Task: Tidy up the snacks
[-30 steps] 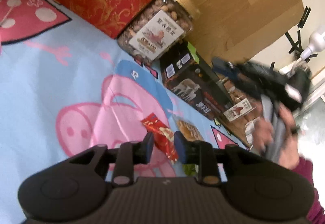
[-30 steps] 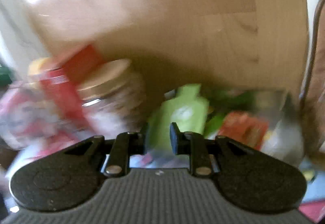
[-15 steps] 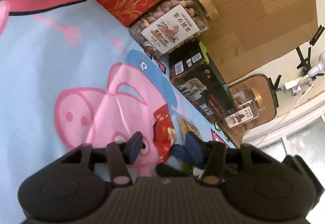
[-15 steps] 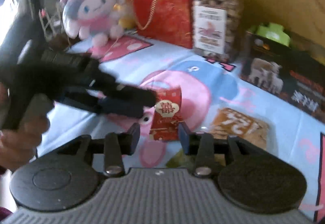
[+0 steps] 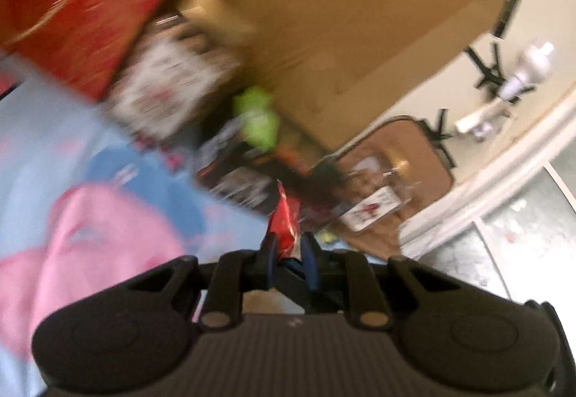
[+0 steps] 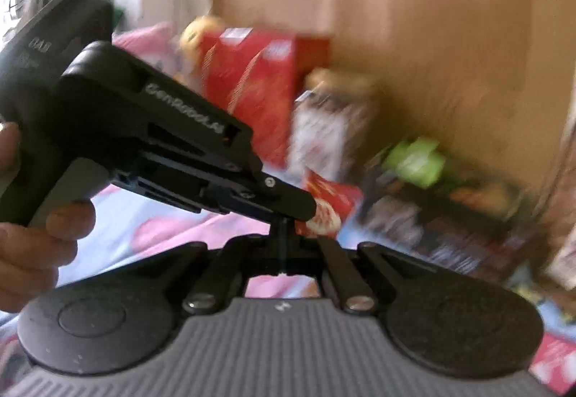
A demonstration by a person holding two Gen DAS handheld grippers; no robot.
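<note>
My left gripper is shut on a small red snack packet and holds it up above the blue and pink cartoon cloth. In the right wrist view the left gripper crosses the frame from the left with the red packet at its tip. My right gripper sits just below that tip, its jaws drawn close together; whether they touch the packet is hidden. Both views are blurred by motion.
Along the wooden wall stand a red gift bag, a clear nut jar, a black box with a green packet and a second jar. A hand holds the left gripper.
My left gripper has shut on the red packet and lifted it off the cloth. My right gripper has narrowed and come up under the left gripper's tip. Both cameras have swung upward.
</note>
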